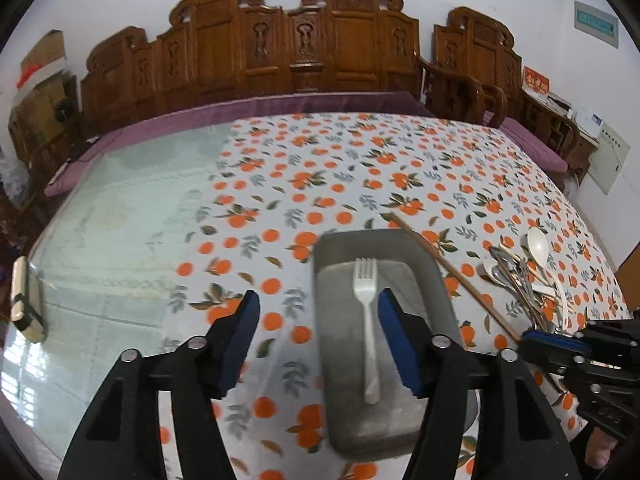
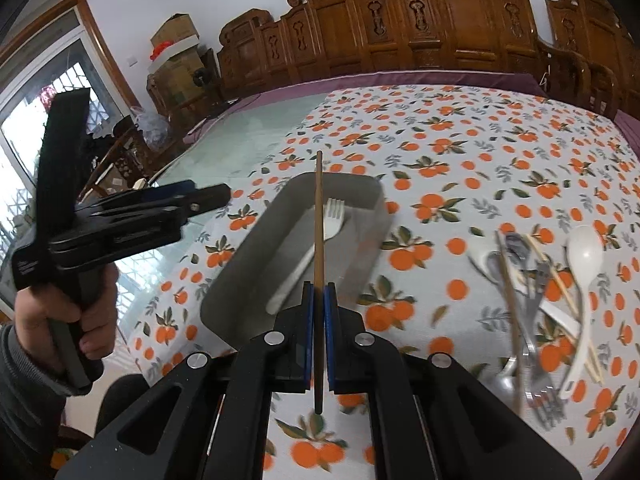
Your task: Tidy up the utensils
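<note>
Right wrist view: my right gripper (image 2: 319,312) has its blue pads pressed together on a single wooden chopstick (image 2: 319,216), which runs straight up the middle of the frame from between the fingers. Its far end sits in line with the far rim of the grey tray (image 2: 376,200), though I cannot tell whether it touches anything. A white plastic fork (image 2: 316,248) lies flat inside that tray, tines toward the far end. At the right of the frame a loose pile of utensils (image 2: 536,304) rests on the orange-print tablecloth (image 2: 460,140): metal forks and spoons, pale chopsticks, and a white ladle-style spoon (image 2: 586,256) on its outer side. At the left of the frame I see my left hand (image 2: 76,312) clutching the other tool's handle.

Left wrist view: my left gripper (image 1: 318,316) is spread wide and holds nothing, hanging over the near end of the tray, one pad beside the fork's handle. The chopstick crosses the tray's upper right corner on a slant. The pile lies at the right of the frame, well apart from the tray. Bare glass surface (image 1: 120,208) shows at the left.
</note>
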Demonstrator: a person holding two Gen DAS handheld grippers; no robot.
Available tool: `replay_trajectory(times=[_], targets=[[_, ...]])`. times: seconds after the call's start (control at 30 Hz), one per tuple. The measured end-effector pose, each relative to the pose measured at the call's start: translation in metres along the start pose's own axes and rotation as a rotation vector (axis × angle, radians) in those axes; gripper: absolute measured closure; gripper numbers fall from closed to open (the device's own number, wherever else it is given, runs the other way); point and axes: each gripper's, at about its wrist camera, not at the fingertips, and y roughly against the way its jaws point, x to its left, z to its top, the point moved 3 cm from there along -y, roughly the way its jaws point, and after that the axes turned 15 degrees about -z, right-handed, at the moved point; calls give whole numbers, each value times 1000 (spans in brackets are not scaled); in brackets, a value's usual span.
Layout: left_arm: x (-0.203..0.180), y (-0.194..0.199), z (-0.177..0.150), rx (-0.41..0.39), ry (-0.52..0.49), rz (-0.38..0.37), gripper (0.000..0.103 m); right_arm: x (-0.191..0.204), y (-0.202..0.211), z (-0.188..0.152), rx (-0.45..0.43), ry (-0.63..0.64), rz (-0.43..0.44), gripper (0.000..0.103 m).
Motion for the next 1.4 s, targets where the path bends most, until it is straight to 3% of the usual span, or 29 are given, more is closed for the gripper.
replay_trajectory(times=[0.13, 0.57, 0.9, 1.17, 1.4], targets=[[15, 20, 2, -28, 12, 8, 31, 17, -17, 3, 34, -3, -2, 97], [30, 47, -1, -54, 6, 20, 30, 46, -67, 6, 114, 28, -62, 96], [25, 49, -4, -50, 10, 18, 30, 41, -52, 4, 78, 19, 53, 93], [-11, 42, -16, -45, -3, -16, 28, -4, 4, -7, -13, 82, 8, 93], [-60, 29, -22, -35, -40, -66, 23, -76, 39, -32, -28, 115, -114, 93]])
